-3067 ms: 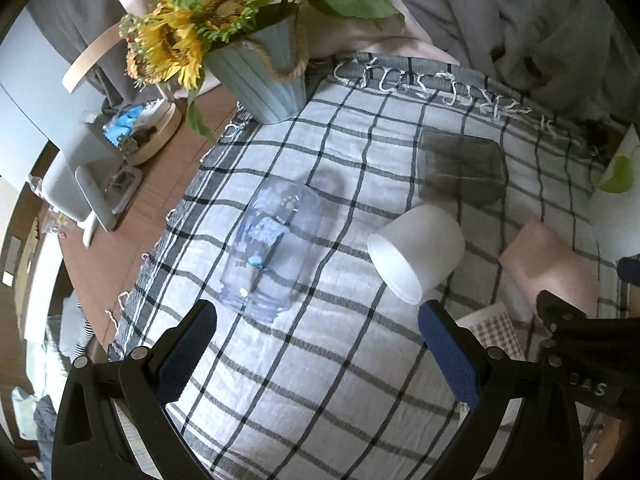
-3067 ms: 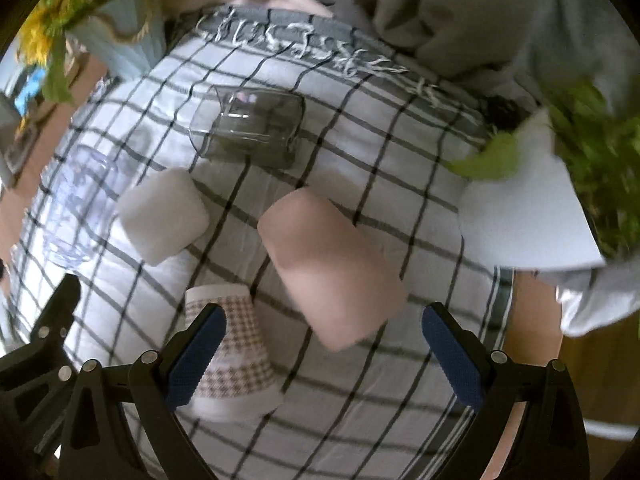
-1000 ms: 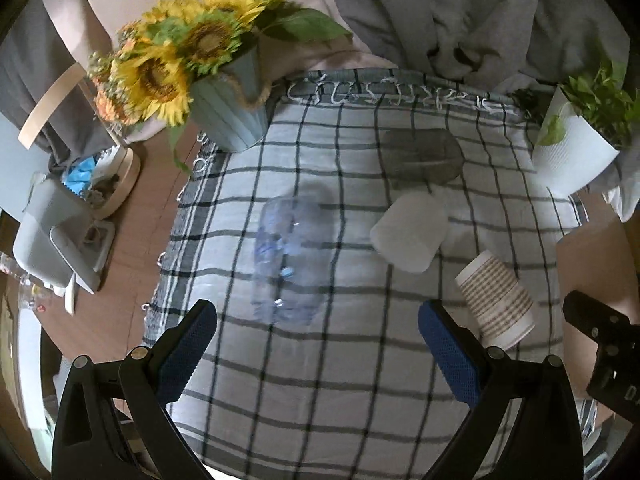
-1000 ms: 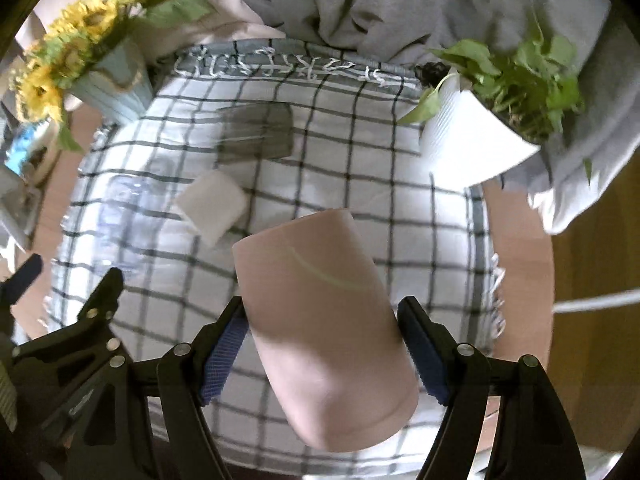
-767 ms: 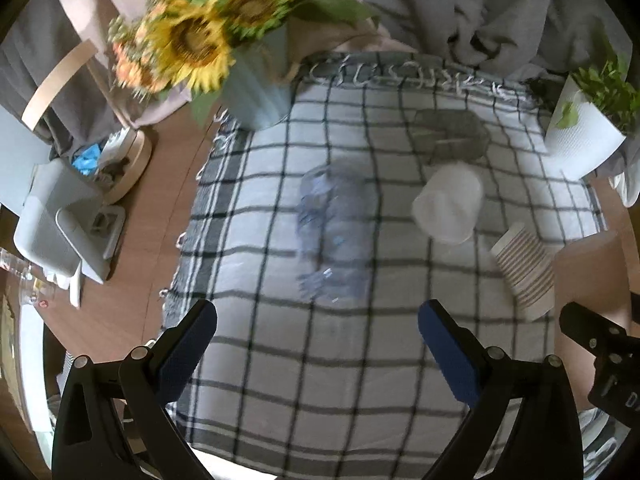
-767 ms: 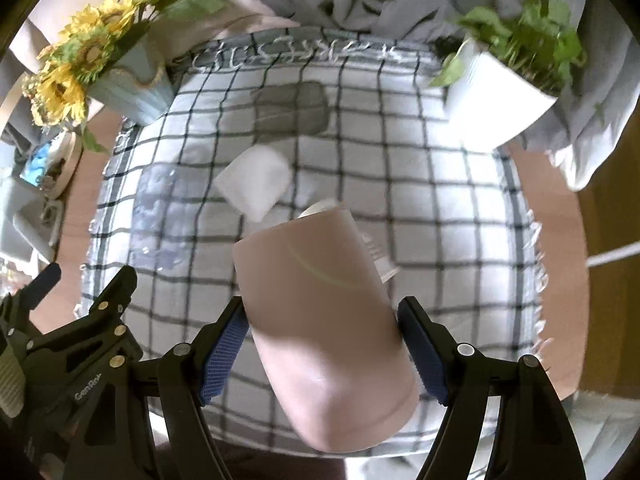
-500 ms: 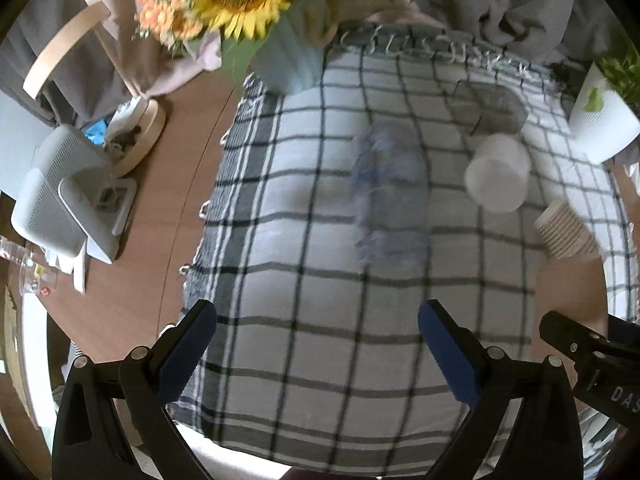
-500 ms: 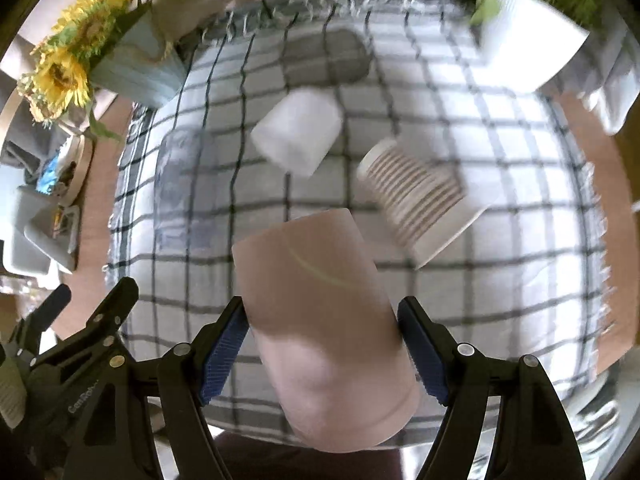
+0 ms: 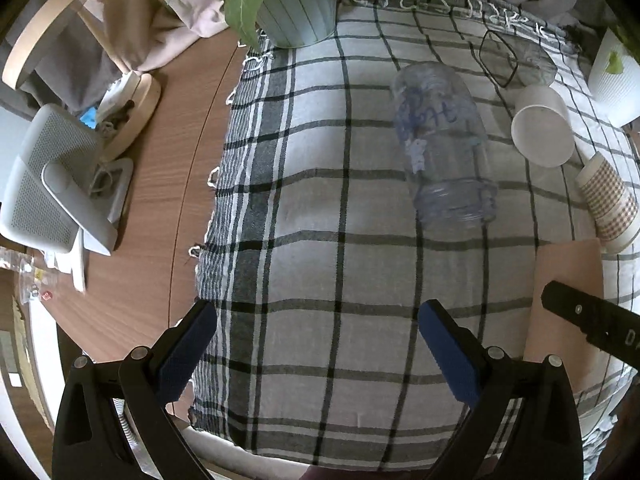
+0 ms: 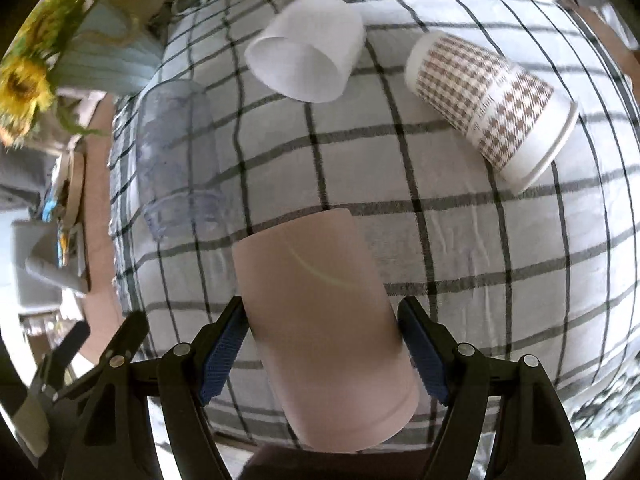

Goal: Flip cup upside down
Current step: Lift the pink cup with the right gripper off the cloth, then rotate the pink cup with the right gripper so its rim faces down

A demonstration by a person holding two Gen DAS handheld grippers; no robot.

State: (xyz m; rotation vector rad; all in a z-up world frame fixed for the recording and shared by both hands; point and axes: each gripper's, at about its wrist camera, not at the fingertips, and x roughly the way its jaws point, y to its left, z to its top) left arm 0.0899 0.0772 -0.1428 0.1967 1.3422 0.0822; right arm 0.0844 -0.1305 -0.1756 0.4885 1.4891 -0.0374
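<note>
My right gripper (image 10: 322,344) is shut on a pink cup (image 10: 320,312) and holds it above the checked cloth (image 10: 480,248), its far end pointing down at the cloth. The pink cup also shows at the right edge of the left wrist view (image 9: 564,304). My left gripper (image 9: 316,344) is open and empty above the near part of the cloth (image 9: 320,208).
On the cloth lie a clear plastic jar (image 9: 444,148), a white cup (image 9: 542,132), a houndstooth paper cup (image 9: 608,204) and a dark glass (image 9: 516,62), all on their sides. A sunflower vase (image 9: 296,4) stands at the back left, a white plant pot (image 9: 612,76) at the right.
My right gripper has tipped forward with the pink cup and dropped closer to the cloth. My left gripper has shifted left and come nearer the table.
</note>
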